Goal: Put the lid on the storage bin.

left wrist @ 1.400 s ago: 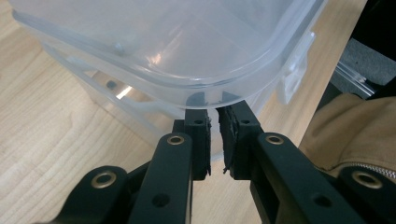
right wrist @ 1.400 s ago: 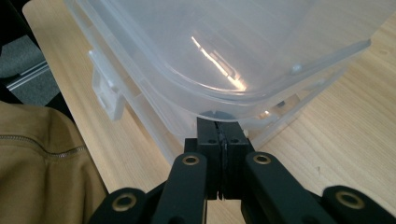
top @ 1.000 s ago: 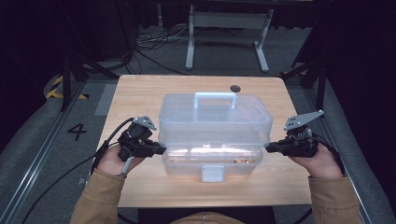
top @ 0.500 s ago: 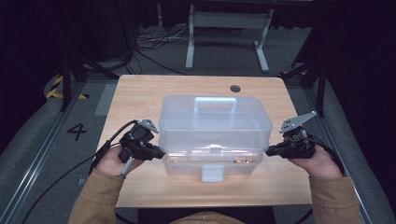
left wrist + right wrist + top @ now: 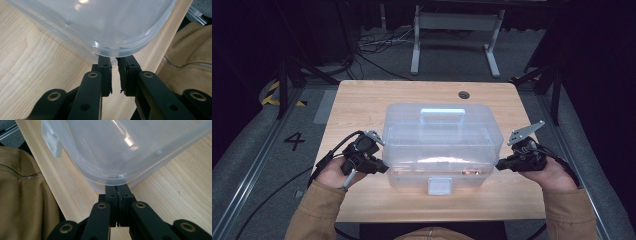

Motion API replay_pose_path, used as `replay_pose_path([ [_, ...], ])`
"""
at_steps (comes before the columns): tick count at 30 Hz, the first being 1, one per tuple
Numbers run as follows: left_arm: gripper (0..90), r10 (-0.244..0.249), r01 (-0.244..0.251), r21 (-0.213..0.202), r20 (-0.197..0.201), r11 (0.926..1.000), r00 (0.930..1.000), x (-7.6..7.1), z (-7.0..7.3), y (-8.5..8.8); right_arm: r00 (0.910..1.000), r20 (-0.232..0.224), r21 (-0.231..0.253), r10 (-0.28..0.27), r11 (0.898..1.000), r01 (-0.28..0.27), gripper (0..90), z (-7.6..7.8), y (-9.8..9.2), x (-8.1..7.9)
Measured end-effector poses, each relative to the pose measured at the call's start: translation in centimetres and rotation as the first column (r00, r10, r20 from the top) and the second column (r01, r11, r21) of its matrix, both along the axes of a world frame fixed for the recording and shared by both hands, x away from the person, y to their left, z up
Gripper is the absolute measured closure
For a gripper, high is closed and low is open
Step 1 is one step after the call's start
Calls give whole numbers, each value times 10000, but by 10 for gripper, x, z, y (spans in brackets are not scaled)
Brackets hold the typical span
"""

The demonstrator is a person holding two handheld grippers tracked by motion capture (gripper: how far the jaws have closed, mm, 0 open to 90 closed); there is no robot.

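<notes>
A: Clear plastic storage box (image 5: 442,145) sits at the centre of the tabletop (image 5: 362,100), long side across. Lid on, moulded handle (image 5: 442,114) on top, white latch (image 5: 439,185) on the near wall at 6 o'clock.

B: Left tool?

A: Left tool (image 5: 382,167) is at the box's near-left corner, roughly 8 o'clock of the box, pointing toward 3 o'clock. In the left gripper view the left tool (image 5: 114,62) has its tips tucked under the rounded rim of the box (image 5: 100,25). Jaws stand slightly apart, a narrow gap between the pads; whether the rim edge sits in that gap cannot be told.

B: Right?

A: Right tool (image 5: 501,165) is at the near-right corner, about 4 o'clock of the box, pointing toward 9 o'clock. In the right gripper view the right tool (image 5: 116,188) has its jaws pressed together, pads meeting, tips touching the underside of the box's (image 5: 120,150) corner rim. Nothing visible between the pads.

B: Hands?

A: Left hand (image 5: 334,172) and right hand (image 5: 549,175) each wrap a tool body, tan sleeves (image 5: 312,215) entering from 6 o'clock. Cables (image 5: 324,160) trail off the left tool toward 7 o'clock.

B: Anything else on the tabletop?

A: A dark round grommet hole (image 5: 463,94) at 12 o'clock, well apart from the box. Grey table frame (image 5: 452,22) on the floor beyond.
</notes>
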State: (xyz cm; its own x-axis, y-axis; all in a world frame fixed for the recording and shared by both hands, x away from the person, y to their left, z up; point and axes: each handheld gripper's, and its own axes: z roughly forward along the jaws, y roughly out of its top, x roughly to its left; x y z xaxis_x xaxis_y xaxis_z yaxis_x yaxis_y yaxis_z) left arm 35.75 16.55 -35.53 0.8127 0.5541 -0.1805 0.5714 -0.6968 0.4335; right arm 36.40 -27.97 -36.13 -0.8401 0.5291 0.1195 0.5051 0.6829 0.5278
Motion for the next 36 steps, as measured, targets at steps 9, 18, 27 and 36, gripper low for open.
replay_pose_path([
  [9,801,-100,107,283,-264,9995,9996,1,-4,-2,9997,-169,-222,149,9996,-153,889,-4,2,1],
  [18,804,-113,128,382,-408,9992,9991,1,-6,-3,9992,-333,-386,205,9990,-217,889,-7,4,1],
  [27,804,-203,241,462,-813,9986,9965,1,-8,3,9974,-632,-633,350,9972,-391,886,-11,4,2],
  [36,791,28,-7,213,-974,9998,9952,4,-8,13,9964,-808,-646,265,9974,-317,863,-12,-2,2],
])
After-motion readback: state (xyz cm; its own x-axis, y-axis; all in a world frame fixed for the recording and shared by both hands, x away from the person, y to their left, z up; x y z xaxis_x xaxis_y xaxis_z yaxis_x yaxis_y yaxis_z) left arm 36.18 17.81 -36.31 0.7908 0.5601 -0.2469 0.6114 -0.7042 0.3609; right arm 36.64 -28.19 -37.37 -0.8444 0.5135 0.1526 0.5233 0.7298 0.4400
